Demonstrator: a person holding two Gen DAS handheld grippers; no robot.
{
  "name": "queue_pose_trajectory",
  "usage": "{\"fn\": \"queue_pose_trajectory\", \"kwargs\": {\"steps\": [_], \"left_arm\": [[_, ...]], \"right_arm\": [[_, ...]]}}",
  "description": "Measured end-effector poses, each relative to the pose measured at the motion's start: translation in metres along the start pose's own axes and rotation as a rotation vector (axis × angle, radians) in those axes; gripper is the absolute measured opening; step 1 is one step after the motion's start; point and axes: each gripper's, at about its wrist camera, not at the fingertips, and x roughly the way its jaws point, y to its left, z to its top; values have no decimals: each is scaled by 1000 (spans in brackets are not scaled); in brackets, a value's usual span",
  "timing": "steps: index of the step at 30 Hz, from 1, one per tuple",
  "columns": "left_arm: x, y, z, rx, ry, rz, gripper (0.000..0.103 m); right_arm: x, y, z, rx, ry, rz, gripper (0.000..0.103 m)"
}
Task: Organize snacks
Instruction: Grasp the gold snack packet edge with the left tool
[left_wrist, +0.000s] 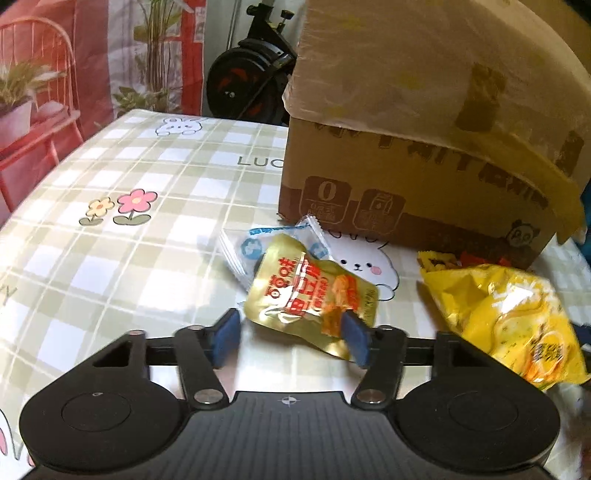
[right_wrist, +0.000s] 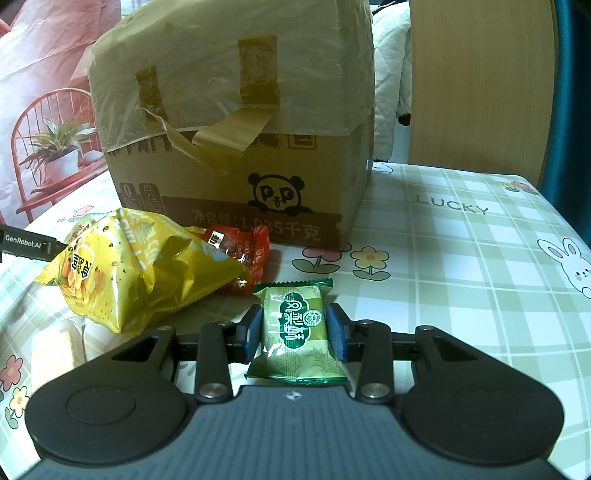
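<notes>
A gold snack pouch (left_wrist: 314, 295) with red print lies on the checked tablecloth (left_wrist: 147, 258), partly over a white-and-blue packet (left_wrist: 251, 251). My left gripper (left_wrist: 291, 339) is open around the pouch's near end: the right pad sits at its edge and the left pad stands clear of it. In the right wrist view, my right gripper (right_wrist: 295, 328) is shut on a green snack packet (right_wrist: 295, 332), with both blue pads pressed on its sides. A yellow crisp bag (left_wrist: 509, 317) (right_wrist: 140, 269) and a red packet (right_wrist: 243, 251) lie by the cardboard box (left_wrist: 424, 147) (right_wrist: 236, 147).
The taped box stands tall behind the snacks. A pale wrapped cake (right_wrist: 51, 354) lies at the near left. Part of the other gripper (right_wrist: 26, 243) shows at the left edge. The tablecloth (right_wrist: 461, 258) runs bare to the right, and the table edge (left_wrist: 55, 166) falls away on the left.
</notes>
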Motion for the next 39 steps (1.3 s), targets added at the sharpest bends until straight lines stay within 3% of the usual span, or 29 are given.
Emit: {"fn": "queue_pose_trajectory", "kwargs": {"steps": [5, 11, 25, 33, 39], "left_arm": [[-3, -6, -4, -23, -6, -50, 27], [-12, -13, -7, -36, -49, -88, 17], [8, -38, 25, 47, -81, -136, 18], [20, -49, 21, 74, -40, -153, 19], [37, -44, 27, 35, -18, -155, 22]], "right_arm": [[0, 0, 0, -1, 1, 1, 40], [0, 0, 0, 1, 0, 4, 40], [-1, 1, 0, 5, 0, 4, 40], [0, 1, 0, 5, 0, 6, 40], [0, 0, 0, 6, 1, 11, 40]]}}
